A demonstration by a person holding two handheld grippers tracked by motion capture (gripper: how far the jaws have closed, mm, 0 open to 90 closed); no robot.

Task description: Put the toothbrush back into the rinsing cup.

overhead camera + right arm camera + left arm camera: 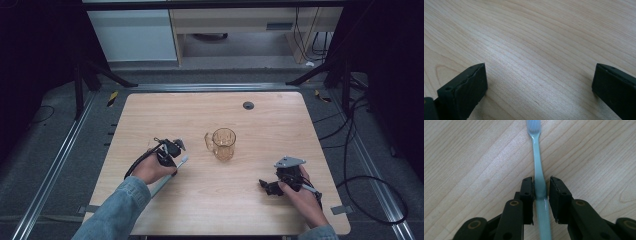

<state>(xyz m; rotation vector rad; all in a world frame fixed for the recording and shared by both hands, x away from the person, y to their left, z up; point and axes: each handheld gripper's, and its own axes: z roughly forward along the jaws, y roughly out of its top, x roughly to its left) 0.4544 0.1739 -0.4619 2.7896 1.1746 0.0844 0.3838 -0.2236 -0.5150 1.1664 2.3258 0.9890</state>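
Toothbrush (539, 170) bristle tip cut by top edge

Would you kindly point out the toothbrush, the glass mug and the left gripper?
toothbrush (538, 167), left gripper view, handle neck.
glass mug (223, 144), high view, side wall.
left gripper (541, 192), left gripper view, between fingertips.

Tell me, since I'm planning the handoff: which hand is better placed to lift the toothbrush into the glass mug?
Left. The left gripper has its jaws around the toothbrush handle, the mug close beside it. The right gripper stands open over bare table, holding nothing.
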